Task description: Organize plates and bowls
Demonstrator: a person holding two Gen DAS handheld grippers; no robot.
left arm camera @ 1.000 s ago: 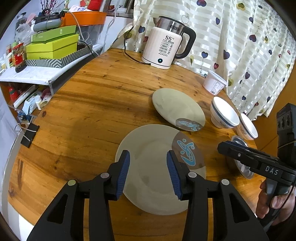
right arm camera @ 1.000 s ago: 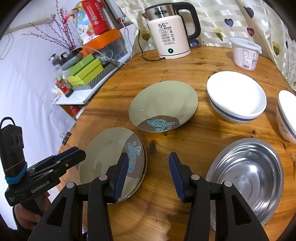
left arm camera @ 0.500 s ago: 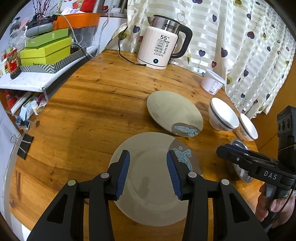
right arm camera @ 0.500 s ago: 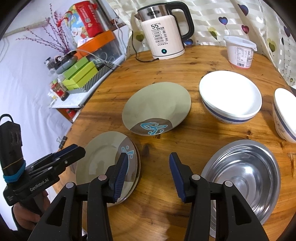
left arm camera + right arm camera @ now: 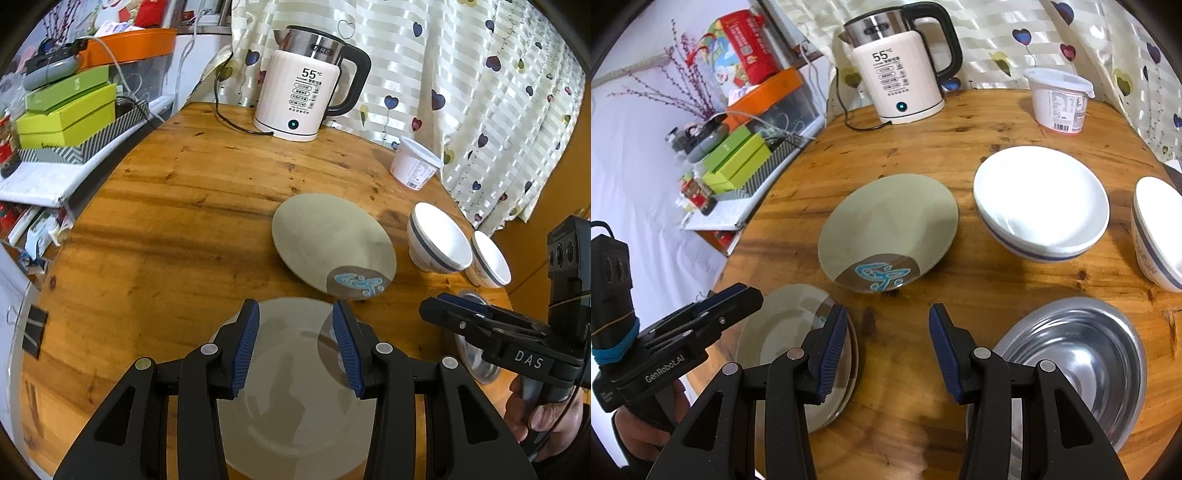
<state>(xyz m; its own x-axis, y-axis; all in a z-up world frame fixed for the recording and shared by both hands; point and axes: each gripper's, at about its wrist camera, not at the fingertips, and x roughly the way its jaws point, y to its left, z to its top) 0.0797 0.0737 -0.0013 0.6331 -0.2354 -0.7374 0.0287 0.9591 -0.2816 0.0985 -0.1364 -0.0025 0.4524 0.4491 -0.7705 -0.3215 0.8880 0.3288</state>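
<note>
2 plates (image 5: 295, 398) (image 5: 886, 236) flat — motifs rightward.

round wooden table (image 5: 177, 221) | heart-print striped curtain (image 5: 461, 74) | cluttered side shelf (image 5: 55, 177)

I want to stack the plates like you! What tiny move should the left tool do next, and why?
Probably lower the left tool a little toward the near plate. It is open, holds nothing and is lined up over that plate's far rim, so gripping the edge looks like the next step. A matching far plate lies beyond it on the table, a likely spot to stack.
</note>
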